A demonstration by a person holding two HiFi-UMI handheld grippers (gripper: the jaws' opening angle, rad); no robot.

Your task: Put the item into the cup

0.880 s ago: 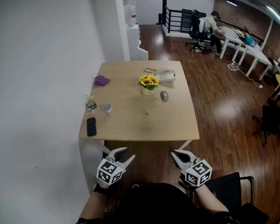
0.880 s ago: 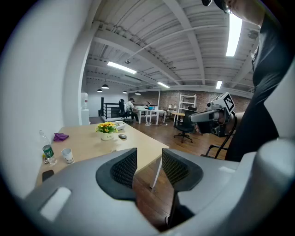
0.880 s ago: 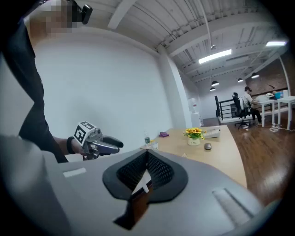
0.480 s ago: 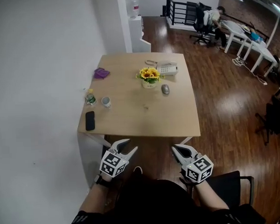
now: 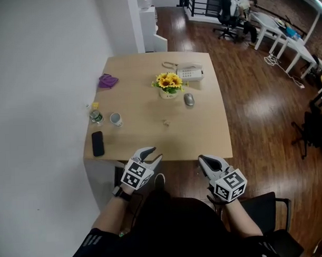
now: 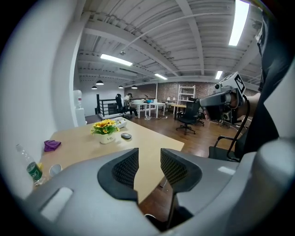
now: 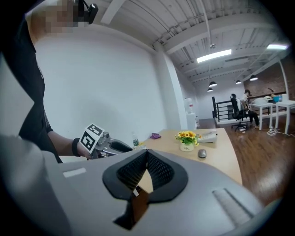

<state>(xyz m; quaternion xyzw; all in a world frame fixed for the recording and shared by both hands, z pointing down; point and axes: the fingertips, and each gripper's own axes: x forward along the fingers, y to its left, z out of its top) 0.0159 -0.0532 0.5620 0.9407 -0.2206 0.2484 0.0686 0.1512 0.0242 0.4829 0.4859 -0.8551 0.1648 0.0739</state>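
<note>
A small white cup (image 5: 116,119) stands near the left edge of the wooden table (image 5: 203,139), beside a bottle (image 5: 95,116). A tiny pale item (image 5: 165,122) lies at the table's middle. Both grippers hang below the table's near edge, off the tabletop. My left gripper (image 5: 153,155) is open with nothing between its pads (image 6: 125,168). My right gripper (image 5: 204,161) has its pads (image 7: 159,169) meeting at the tips, shut and empty. The left gripper view shows the cup (image 6: 55,169) low at the left.
On the table are a black phone (image 5: 97,143), a purple cloth (image 5: 107,80), a pot of yellow flowers (image 5: 170,84), a grey mouse (image 5: 189,99) and a white telephone (image 5: 189,73). A white wall runs along the left. Office chairs and desks stand at the far right.
The view has closed in on the table. Both grippers have moved forward and now sit just under its near edge. Their jaws look unchanged.
</note>
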